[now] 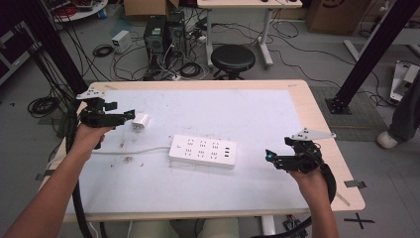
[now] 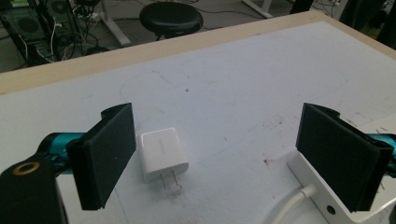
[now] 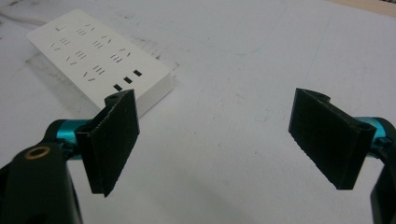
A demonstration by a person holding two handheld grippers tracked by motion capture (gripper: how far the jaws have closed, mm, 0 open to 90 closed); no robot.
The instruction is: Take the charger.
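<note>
A white power strip lies mid-table with its cord running left. A small white plug adapter rests flat at the left, prongs facing my left gripper. In the left gripper view the adapter lies between the wide-apart jaws, close to the left pad, and a corner of the strip shows by the right pad. My left gripper is open. My right gripper hovers open to the right of the strip, nothing between its pads; the right gripper view has the strip at upper left.
The white mat covers most of the wooden table. Behind the far edge stand a black stool, computer towers and tangled cables on the floor. Scuff marks dot the mat near the cord.
</note>
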